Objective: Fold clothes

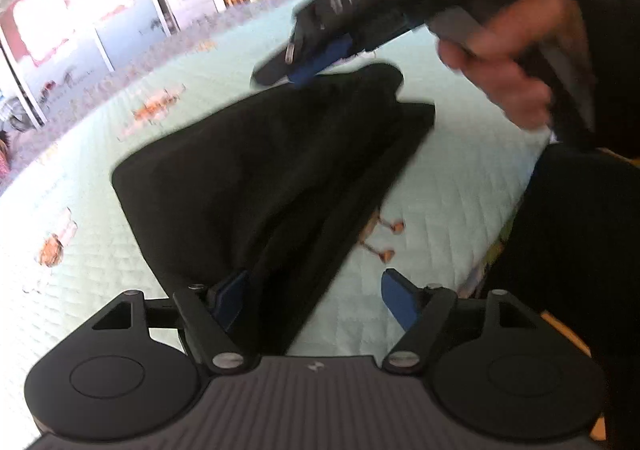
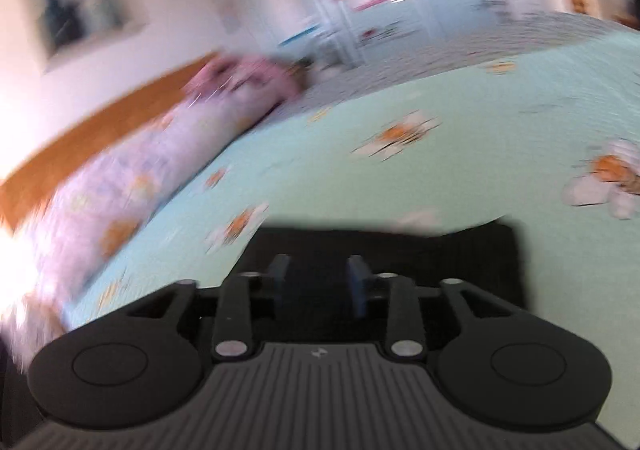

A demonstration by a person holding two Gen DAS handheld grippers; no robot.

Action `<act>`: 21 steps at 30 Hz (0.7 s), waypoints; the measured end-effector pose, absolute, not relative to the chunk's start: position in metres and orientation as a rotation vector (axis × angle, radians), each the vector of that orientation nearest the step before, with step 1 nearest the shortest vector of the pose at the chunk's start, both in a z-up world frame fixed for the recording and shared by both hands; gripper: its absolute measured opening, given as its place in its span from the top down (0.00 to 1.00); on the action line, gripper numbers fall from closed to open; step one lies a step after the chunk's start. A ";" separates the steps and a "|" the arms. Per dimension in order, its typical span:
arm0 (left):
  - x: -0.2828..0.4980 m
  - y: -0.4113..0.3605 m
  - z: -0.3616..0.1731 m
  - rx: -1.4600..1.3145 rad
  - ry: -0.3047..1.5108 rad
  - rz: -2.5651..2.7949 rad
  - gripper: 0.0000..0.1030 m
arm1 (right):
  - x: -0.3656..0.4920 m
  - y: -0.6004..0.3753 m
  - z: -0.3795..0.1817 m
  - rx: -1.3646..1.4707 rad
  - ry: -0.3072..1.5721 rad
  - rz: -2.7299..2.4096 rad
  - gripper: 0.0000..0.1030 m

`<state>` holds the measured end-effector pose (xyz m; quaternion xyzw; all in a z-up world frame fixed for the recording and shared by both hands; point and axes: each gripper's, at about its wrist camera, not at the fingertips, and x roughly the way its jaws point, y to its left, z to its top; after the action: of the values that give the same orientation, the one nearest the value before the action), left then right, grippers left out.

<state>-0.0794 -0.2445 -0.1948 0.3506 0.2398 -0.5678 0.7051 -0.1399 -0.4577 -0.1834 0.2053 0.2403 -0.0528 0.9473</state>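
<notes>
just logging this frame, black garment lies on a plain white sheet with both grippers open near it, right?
Not quite. The bedspread is pale green with orange-and-white flower prints, as the left wrist view shows. The black garment does lie on it, with the left gripper and right gripper open.

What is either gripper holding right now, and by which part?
Nothing. The left gripper is open over the near end of the black garment. The right gripper is open above its far end, gripping no cloth.
</notes>
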 end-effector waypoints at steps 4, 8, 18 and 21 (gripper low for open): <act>-0.088 -0.227 -0.184 0.741 0.493 -1.266 0.26 | -0.138 -0.430 -0.201 0.267 0.617 -0.143 0.64; -0.081 -0.200 -0.169 0.670 0.442 -1.196 0.26 | -0.154 -0.414 -0.187 0.240 0.547 -0.161 0.60; -0.087 -0.202 -0.195 0.675 0.577 -1.246 0.26 | -0.112 -0.365 -0.175 0.166 0.552 0.030 0.53; -0.107 -0.207 -0.199 0.709 0.610 -1.366 0.26 | -0.094 -0.354 -0.186 0.071 0.638 0.031 0.53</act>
<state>-0.1075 -0.2068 -0.1988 0.3153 0.2712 -0.6076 0.6767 -0.0943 -0.3537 -0.1863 0.0350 0.3137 0.0153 0.9487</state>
